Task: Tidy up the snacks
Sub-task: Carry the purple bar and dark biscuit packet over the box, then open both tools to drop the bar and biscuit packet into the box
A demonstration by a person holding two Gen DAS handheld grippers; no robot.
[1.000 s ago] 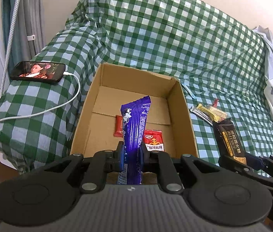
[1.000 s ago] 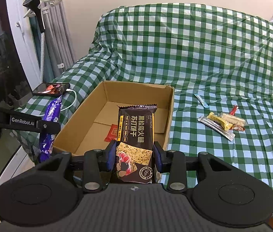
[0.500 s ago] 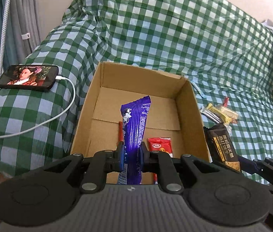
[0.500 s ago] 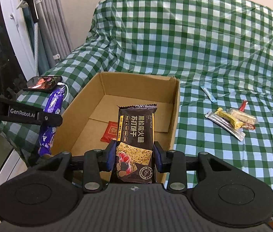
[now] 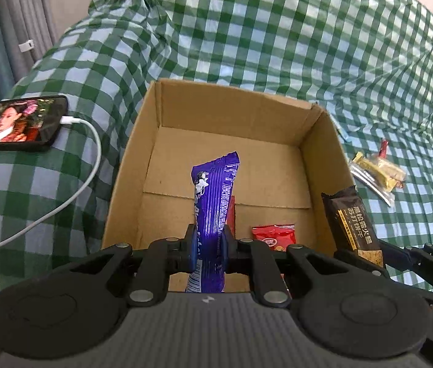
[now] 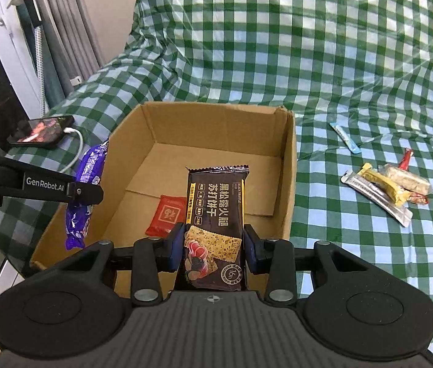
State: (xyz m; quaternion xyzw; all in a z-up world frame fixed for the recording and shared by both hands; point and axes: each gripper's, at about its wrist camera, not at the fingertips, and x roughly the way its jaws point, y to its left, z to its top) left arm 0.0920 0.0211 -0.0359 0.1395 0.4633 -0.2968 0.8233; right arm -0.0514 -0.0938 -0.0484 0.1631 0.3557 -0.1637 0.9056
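A tall purple snack packet (image 5: 214, 211) stands upright, pinched between the fingers of the left gripper (image 5: 208, 247), which is clamped on its lower half. In the left wrist view the packet rises in front of the open cardboard box (image 5: 234, 116); in the right wrist view the same packet (image 6: 86, 190) hangs just outside the box's left wall, with the left gripper (image 6: 84, 191) reaching in level from the left edge of the picture.

The right gripper (image 6: 213, 247) grips a dark brown cracker packet (image 6: 216, 214) by its two long edges, upright, above the near part of the box. From the left wrist view this packet (image 5: 351, 217) shows at the box's right wall, the right gripper (image 5: 366, 260) under it coming in from the right.

On the box floor lies a red sachet (image 6: 167, 216) near the left side, and a second red packet (image 5: 274, 237) lies near the near wall on the right.

The box (image 6: 288, 165) sits on a green and white checked cover (image 6: 308, 46). To its right, well apart, lies a small pile of wrapped bars (image 6: 385, 191), and farther off a thin blue stick packet (image 6: 345, 138). To the left of the box a phone (image 5: 20, 122) with a lit screen rests on the cover, a white cable (image 5: 84, 171) plugged into it.
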